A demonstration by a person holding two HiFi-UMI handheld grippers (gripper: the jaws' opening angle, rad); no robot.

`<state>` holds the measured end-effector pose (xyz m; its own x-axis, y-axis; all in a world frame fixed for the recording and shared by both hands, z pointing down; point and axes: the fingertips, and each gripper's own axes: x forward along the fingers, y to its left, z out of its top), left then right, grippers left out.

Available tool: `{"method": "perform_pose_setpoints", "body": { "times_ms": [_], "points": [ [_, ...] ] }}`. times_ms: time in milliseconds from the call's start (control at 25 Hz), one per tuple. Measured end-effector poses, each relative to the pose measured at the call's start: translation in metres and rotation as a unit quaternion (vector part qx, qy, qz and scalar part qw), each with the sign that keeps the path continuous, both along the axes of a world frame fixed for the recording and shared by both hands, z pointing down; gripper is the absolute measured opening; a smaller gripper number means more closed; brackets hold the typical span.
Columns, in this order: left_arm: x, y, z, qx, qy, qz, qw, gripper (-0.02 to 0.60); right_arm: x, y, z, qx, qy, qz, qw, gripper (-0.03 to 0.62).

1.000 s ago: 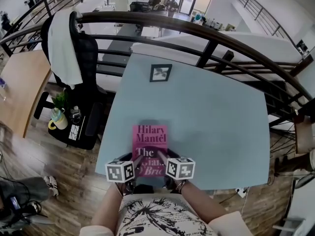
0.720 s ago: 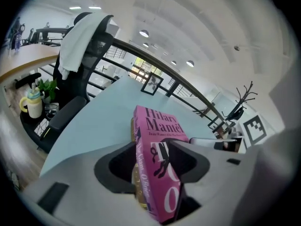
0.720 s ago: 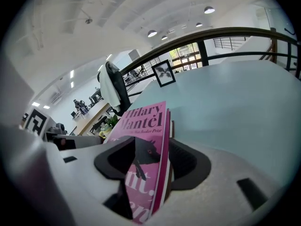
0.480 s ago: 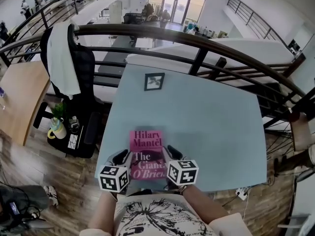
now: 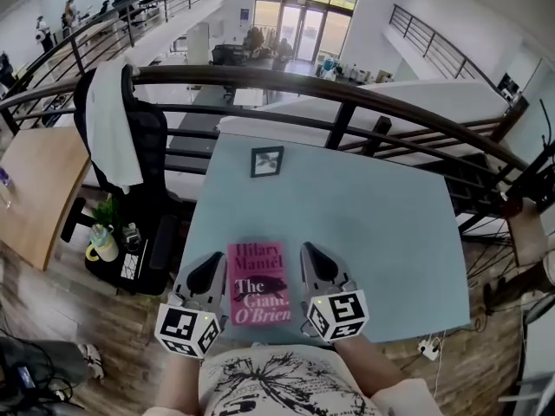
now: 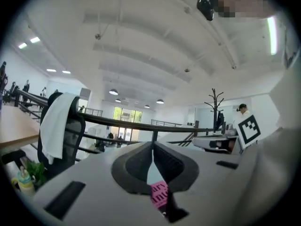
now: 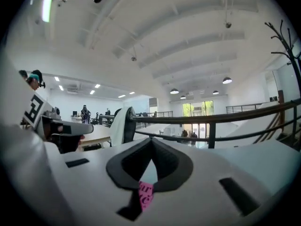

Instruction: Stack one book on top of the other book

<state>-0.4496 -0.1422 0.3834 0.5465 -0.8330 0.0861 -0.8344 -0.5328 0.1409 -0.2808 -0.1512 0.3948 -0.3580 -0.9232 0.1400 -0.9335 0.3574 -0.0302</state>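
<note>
Pale blue table (image 5: pixel 364 224) filled the head view, with a dark railing (image 5: pixel 347 89) curving behind it.

The left gripper (image 5: pixel 212 260) hovered just left of the book (image 5: pixel 257 282). Its jaws were pressed together with nothing between them, and only a sliver of pink cover showed below them in its own view. The right gripper (image 5: pixel 310 251) hovered just right of the book in the same state, closed and empty. Neither touched the cover, and both sat above it rather than level with it.

The book, pink and face up, lay flat between them near the table's near edge, roughly square to it. Only one cover was visible, and whether a second book lay beneath it could not be told.

Beyond the book, well apart from it, a small framed card (image 5: pixel 266 160) lay on the table. Far to the book's left, off the table, stood a chair (image 5: pixel 143 120) with a white cloth (image 5: pixel 113 111) draped over it.

The placing looked finished, or else the other book was out of view. To do this step well, both grippers should probably stay clear of the cover's long edges so that nothing nudges it askew. If the edges turn out misaligned, a light push from both sides at once would likely square them better than a one-sided shove.
</note>
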Motion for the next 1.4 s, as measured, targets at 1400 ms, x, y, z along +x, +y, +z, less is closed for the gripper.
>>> {"method": "perform_pose_setpoints", "body": {
  "times_ms": [1400],
  "points": [
    [0.015, -0.001, -0.050, 0.067, -0.057, 0.012, 0.9960, 0.015, -0.026, 0.009, -0.050, 0.099, 0.064, -0.041, 0.992, -0.009]
  ]
}}
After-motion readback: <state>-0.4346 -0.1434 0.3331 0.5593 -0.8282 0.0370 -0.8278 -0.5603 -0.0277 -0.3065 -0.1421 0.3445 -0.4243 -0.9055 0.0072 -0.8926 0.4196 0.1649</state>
